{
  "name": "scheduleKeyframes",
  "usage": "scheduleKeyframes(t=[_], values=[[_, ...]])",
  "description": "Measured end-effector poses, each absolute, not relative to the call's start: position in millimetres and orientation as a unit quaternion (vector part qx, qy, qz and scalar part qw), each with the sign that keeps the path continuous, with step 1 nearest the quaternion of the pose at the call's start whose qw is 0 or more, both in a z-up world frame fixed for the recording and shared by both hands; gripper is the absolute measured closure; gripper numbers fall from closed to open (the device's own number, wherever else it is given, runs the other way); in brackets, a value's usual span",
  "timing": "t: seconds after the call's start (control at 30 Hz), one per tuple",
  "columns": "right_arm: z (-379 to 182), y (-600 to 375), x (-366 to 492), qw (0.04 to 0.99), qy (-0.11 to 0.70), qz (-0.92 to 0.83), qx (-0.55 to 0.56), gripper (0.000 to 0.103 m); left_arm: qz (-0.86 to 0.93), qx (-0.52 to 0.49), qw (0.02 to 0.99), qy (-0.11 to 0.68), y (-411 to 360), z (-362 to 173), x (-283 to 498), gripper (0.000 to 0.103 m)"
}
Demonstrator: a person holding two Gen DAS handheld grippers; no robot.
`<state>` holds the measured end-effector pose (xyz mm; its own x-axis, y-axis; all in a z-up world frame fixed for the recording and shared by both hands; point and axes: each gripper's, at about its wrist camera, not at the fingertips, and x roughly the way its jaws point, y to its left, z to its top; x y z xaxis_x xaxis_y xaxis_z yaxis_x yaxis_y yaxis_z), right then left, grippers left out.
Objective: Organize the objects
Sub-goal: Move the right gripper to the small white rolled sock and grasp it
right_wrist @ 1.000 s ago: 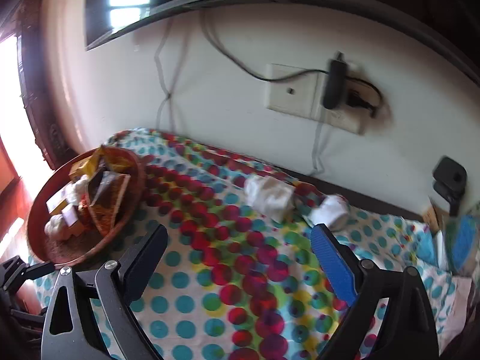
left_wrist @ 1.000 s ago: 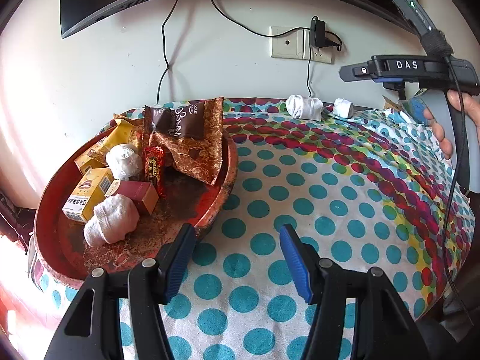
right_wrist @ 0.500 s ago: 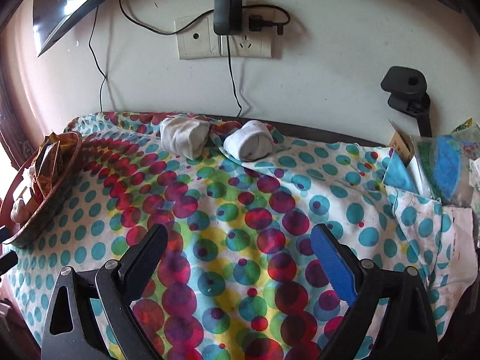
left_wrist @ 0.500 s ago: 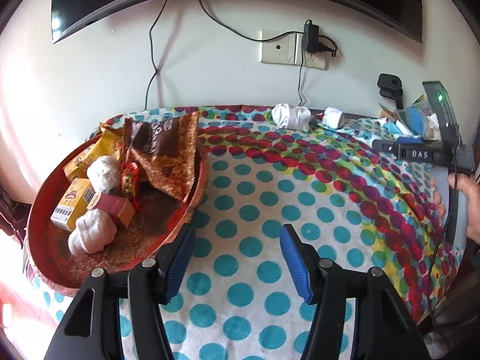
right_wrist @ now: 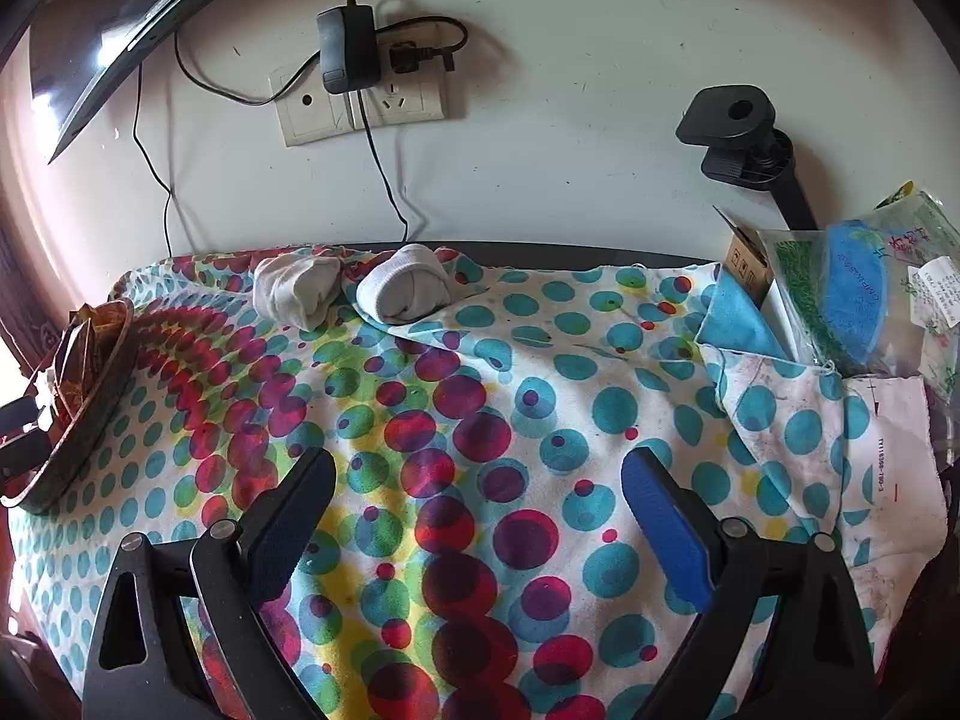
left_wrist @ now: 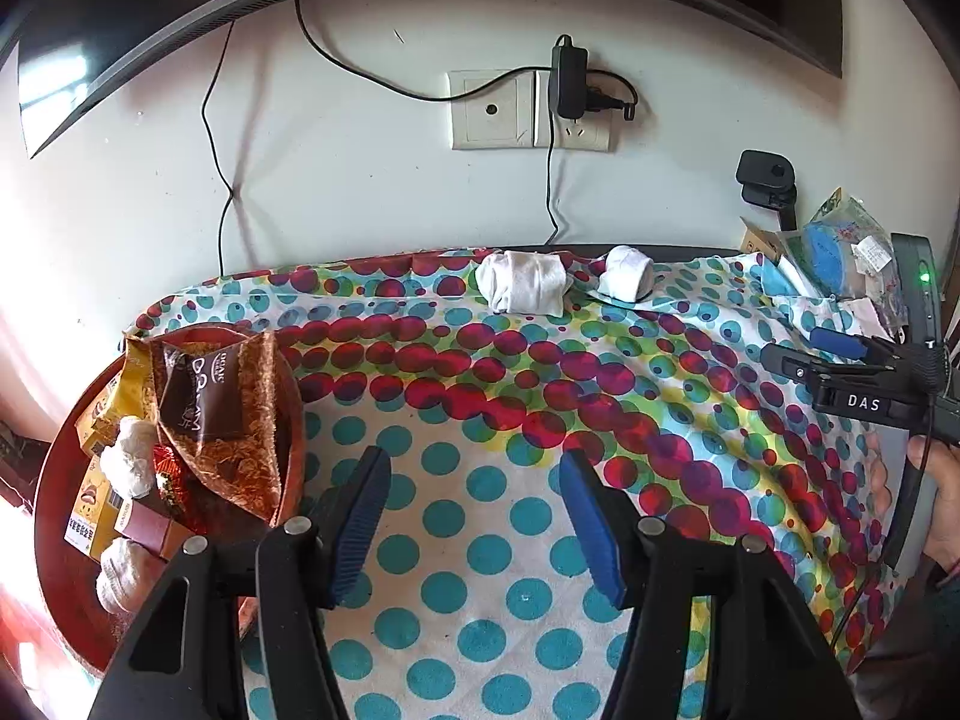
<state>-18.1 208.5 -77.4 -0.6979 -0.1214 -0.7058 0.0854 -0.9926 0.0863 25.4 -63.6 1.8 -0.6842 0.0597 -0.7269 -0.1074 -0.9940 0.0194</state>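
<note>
Two rolled white socks lie at the far edge of the dotted cloth near the wall: one sock roll to the left, the other sock roll right beside it. A round red tray at the left holds snack packets, small boxes and more white sock rolls. My left gripper hovers open over the cloth just right of the tray, nothing between its fingers. My right gripper is open over the middle of the cloth, well short of the socks; it also shows as right gripper, held by a hand.
A brown snack bag leans over the tray's right rim. At the right edge lie a plastic bag, a small carton and a black clamp mount. A wall socket with a charger and a screen hang above.
The left gripper has drawn right and back from the tray, which now sits lower left. The right gripper swung right and came down toward the cloth, bringing the two socks closer.
</note>
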Motion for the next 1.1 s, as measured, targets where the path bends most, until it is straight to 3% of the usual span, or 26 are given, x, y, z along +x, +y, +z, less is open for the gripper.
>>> scheduleKeyframes(t=[0.4,0.97,1.07,1.1], values=[[-87.2,220.9,-29.0,0.073,-0.015,-0.922,0.381,0.008,0.908,-0.412,0.041,0.069,-22.8,-18.5,-15.6,0.043],[-89.1,137.2,-128.4,0.16,0.028,-0.908,0.386,0.01,0.9,-0.428,0.047,0.068,-14.7,-54.6,-85.6,0.043],[-92.2,128.3,-143.0,0.159,0.038,-0.907,0.387,0.014,0.904,-0.422,0.047,0.058,-20.6,-59.1,-88.8,0.043],[-94.1,126.9,-148.3,0.16,0.035,-0.906,0.391,0.021,0.905,-0.419,0.049,0.054,-23.3,-61.1,-88.9,0.043]])
